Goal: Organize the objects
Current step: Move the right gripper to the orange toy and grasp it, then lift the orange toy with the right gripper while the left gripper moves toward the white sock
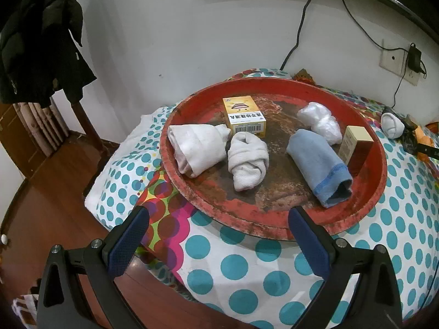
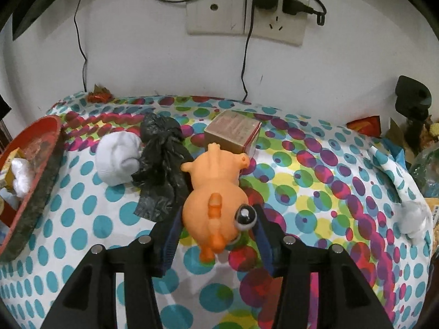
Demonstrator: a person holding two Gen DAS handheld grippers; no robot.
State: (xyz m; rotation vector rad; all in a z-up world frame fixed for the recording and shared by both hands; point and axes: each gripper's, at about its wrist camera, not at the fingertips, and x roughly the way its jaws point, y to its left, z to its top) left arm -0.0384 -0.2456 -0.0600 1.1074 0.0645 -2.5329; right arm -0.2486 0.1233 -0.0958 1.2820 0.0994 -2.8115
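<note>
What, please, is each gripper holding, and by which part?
The left gripper holds nothing. The right gripper straddles the orange toy pig's head end; contact is unclear.

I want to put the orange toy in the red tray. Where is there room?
The tray has bare room at its near edge, in front of the white sock and blue towel. Its middle and back are crowded with boxes and bundles.

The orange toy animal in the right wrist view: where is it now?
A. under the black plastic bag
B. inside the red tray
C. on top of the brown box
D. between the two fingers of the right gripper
D: the orange toy animal lies on the dotted cloth between the fingers of the right gripper.
</note>
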